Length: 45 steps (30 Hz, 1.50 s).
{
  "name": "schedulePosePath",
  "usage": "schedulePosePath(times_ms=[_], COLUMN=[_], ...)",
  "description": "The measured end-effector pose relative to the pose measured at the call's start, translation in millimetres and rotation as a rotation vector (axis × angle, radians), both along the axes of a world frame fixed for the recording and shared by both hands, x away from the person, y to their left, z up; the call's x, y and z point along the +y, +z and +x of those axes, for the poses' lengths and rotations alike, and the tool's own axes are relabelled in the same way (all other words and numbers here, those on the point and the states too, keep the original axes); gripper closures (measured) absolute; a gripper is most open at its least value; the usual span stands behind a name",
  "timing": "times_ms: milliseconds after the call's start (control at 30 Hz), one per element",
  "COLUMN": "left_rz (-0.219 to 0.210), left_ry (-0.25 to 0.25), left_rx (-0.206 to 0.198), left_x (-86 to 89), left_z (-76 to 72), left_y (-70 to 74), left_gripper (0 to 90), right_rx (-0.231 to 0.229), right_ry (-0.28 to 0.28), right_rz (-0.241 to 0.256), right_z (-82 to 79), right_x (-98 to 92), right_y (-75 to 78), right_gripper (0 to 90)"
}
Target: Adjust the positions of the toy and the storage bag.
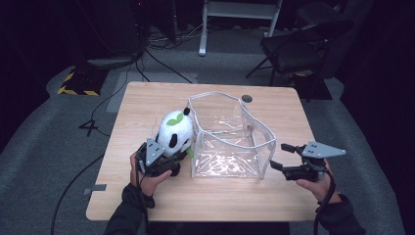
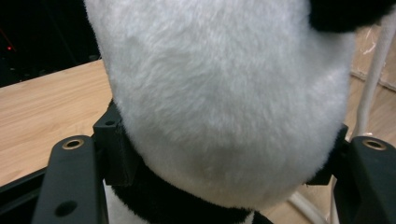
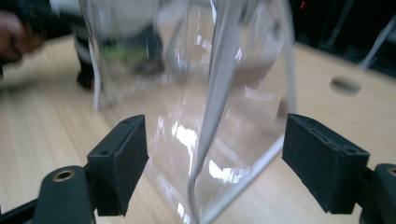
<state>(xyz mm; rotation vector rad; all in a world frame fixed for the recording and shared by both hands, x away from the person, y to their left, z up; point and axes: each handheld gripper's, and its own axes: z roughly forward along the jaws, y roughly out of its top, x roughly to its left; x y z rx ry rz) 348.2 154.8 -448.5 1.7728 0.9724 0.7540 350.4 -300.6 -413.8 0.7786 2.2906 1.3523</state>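
1. The toy panda [image 1: 174, 134] stands on the desk [image 1: 147, 103], just to the left of the clear bag [image 1: 230, 139]. It stands up tall, and its side touches the bag's left wall.
2. The left gripper [image 1: 164, 159] is at the near side of the panda. In the left gripper view its two jaws press into the white fur [image 2: 224, 93] from both sides, so it is holding the panda.
3. The right gripper [image 1: 280, 155] is at the bag's near right corner. Its jaws are spread wide with nothing between them yet. In the right gripper view the bag's white corner seam [image 3: 217, 107] stands right between them.
4. The bag is open at the top and I see nothing in it.
5. I think the panda must go up and then right to get over the bag's rim. The left gripper is the nearer one for that.
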Motion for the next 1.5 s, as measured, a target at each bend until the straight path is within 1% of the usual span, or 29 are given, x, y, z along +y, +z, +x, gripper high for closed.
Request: schedulePosePath(times_ms=[33, 100, 167, 200, 233, 267, 333, 367, 467, 500, 533, 567, 633, 667, 700, 767, 800, 867, 900, 933, 1000, 1067, 1133, 1167, 1233, 1300, 1367, 1400, 1500], left_rz=[-0.001, 0.006, -0.001, -0.01, -0.011, -0.015, -0.016, -0.02, -0.014, -0.02, -0.02, -0.012, -0.004, 0.006, 0.006, 0.016, 0.015, 0.018, 0.018, 0.015, 0.01, 0.006, 0.003, 0.004, 0.002, -0.005, -0.01, -0.01, -0.01], left_ry=[0.003, 0.005, 0.007, 0.01, 0.007, 0.005, 0.006, 0.001, -0.014, -0.016, -0.016, -0.025, -0.031, -0.037, -0.037, -0.038, -0.035, -0.035, -0.035, -0.034, -0.031, -0.032, -0.039, -0.042, -0.047, -0.051, -0.052, -0.053, -0.055], left_rx=[-0.002, -0.005, -0.004, -0.006, -0.007, -0.009, -0.008, -0.008, -0.007, -0.008, -0.008, -0.009, -0.009, -0.004, -0.004, 0.0, 0.007, 0.013, 0.013, 0.015, 0.016, 0.016, 0.023, 0.023, 0.025, 0.028, 0.03, 0.031, 0.033], left_x=[-3.7, -9.7, -13.2, -15.0, -16.8, -21.0, -23.6, -26.5, -36.0, -44.3, -44.3, -52.9, -56.8, -64.0, -64.0, -69.3, -70.9, -73.0, -73.0, -73.1, -71.6, -69.4, -67.3, -66.4, -64.8, -63.1, -62.0, -61.6, -61.3], left_z=[1.4, 3.9, 7.0, 8.5, 10.0, 13.0, 14.9, 17.2, 25.4, 32.1, 32.1, 40.0, 44.4, 53.0, 53.0, 61.0, 64.7, 72.2, 72.2, 73.5, 74.4, 75.2, 76.3, 76.8, 77.5, 78.3, 79.1, 79.7, 81.1], left_y=[-0.5, -0.9, -1.0, -1.6, -1.9, -2.5, -2.7, -2.9, -2.5, -2.8, -2.8, -2.3, -1.8, -0.5, -0.5, 1.0, 2.1, 4.1, 4.1, 4.7, 5.4, 6.2, 7.5, 8.3, 8.9, 9.2, 9.2, 9.4, 9.5], left_gripper=[30.0, 30.2, 30.2, 30.3, 30.3, 30.4, 30.4, 30.4, 30.6, 30.7, 30.7, 30.7, 30.8, 30.9, 31.1, 31.3, 31.3, 32.2, 32.6, 33.2, 33.7, 34.9, 36.3, 37.1, 38.2, 38.6, 38.8, 38.7, 38.7], right_rx=[0.009, 0.047, 0.062, 0.073, 0.074, 0.064, 0.071, 0.072, 0.077, 0.077, 0.087, 0.09, 0.088, 0.082, 0.082, 0.087, 0.087, 0.09, 0.09, 0.112, 0.112, 0.113, 0.132, 0.142, 0.156, 0.151, 0.161, 0.178, 0.185], right_ry=[-0.007, 0.003, -0.004, 0.006, 0.008, -0.02, -0.022, -0.036, -0.064, -0.096, -0.104, -0.114, -0.126, -0.153, -0.153, -0.171, -0.171, -0.183, -0.183, -0.169, -0.174, -0.191, -0.222, -0.227, -0.238, -0.242, -0.233, -0.226, -0.231], right_rz=[-0.022, -0.03, -0.058, -0.07, -0.097, -0.12, -0.111, -0.119, -0.107, -0.107, -0.095, -0.089, -0.085, -0.09, -0.09, -0.077, -0.077, -0.075, -0.075, -0.046, -0.051, -0.067, -0.085, -0.083, -0.074, -0.084, -0.113, -0.138, -0.162], right_z=[0.6, 3.5, 6.2, 7.9, 8.8, 11.0, 12.8, 14.3, 18.1, 21.4, 23.8, 26.5, 29.4, 35.6, 35.6, 46.9, 46.9, 54.6, 54.6, 54.8, 53.1, 49.6, 48.2, 48.2, 47.7, 46.7, 45.9, 45.2, 44.6], right_x=[1.8, 4.3, 8.2, 10.5, 13.5, 17.0, 16.9, 16.4, 10.5, 5.9, 3.7, 2.0, 0.8, -0.2, -0.2, -3.2, -3.2, -9.6, -9.6, -17.6, -22.1, -33.3, -45.1, -50.4, -57.3, -59.0, -58.0, -57.6, -56.8], right_y=[-9.4, -26.4, -42.1, -49.4, -55.5, -64.8, -68.5, -71.2, -75.6, -76.9, -77.2, -77.2, -76.9, -76.4, -76.4, -75.4, -75.4, -77.0, -77.0, -77.3, -76.8, -76.0, -76.1, -76.4, -77.3, -78.6, -81.2, -85.5, -89.3], right_gripper=[21.8, 21.8, 21.8, 21.9, 23.0, 24.5, 25.0, 25.9, 27.4, 28.1, 27.9, 28.2, 29.4, 30.4, 30.4, 31.4, 31.4, 29.2, 29.2, 26.6, 26.5, 25.4, 23.7, 21.3, 21.1, 22.1, 21.7, 23.0, 23.1])
